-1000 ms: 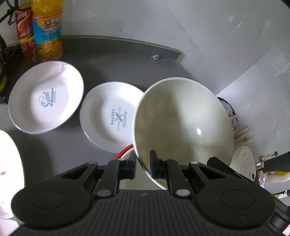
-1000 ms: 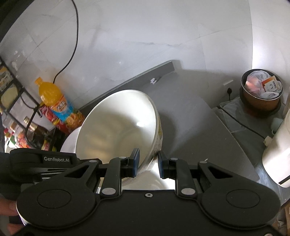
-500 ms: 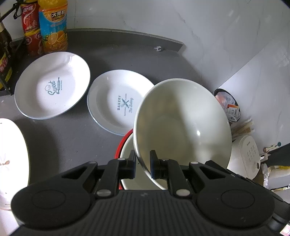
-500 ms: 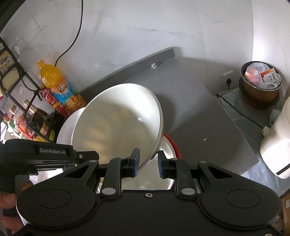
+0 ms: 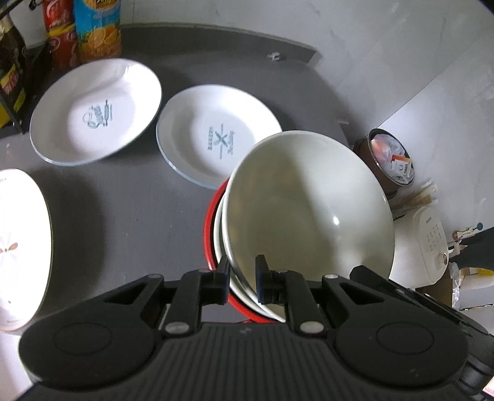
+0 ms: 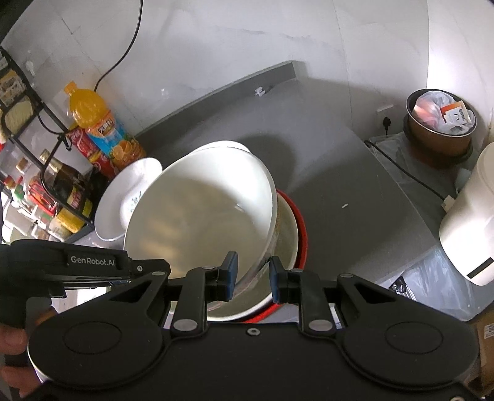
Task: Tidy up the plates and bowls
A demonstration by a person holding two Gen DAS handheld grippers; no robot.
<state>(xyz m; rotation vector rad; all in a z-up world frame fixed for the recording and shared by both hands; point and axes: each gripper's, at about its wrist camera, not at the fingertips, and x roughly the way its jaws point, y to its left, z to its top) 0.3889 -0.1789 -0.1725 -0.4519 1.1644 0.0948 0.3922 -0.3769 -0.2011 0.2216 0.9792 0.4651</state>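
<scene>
Clamping the near rim of the white bowl [image 5: 308,209] with the left gripper [image 5: 243,277], fingers narrowed onto the wall, one pad inside and one outside. Pinching what looks like the same bowl with the right gripper [image 6: 250,274], fingers straddling the rim at a similar narrow gap. Holding it tilted, mouth facing the left camera, directly over the stack, low enough to overlap it; not possible to tell whether touching.

Counting 3 bowls:
- 1 held, as above
- 1 red bowl [image 5: 210,228] sitting on the grey counter [image 5: 129,216]
- 1 inner white bowl [image 5: 218,234] nesting inside the red one

Counting 3 plates in the left wrist view, all lying flat and separate:
- 1 bakery-print plate [image 5: 213,135] just beyond the red bowl, edge hidden behind it
- 1 rolling-pin-print plate [image 5: 95,111] to its left, near but apart
- 1 floral plate [image 5: 21,246] cut off at the left edge

Counting 3 bottles at the back left: orange juice bottle [image 5: 98,27], red-label bottle [image 5: 60,34], dark bottle [image 5: 10,61]. Seeing also 1 brown bin [image 5: 392,160] and 1 white appliance [image 5: 429,246] down past the counter's right edge.
</scene>
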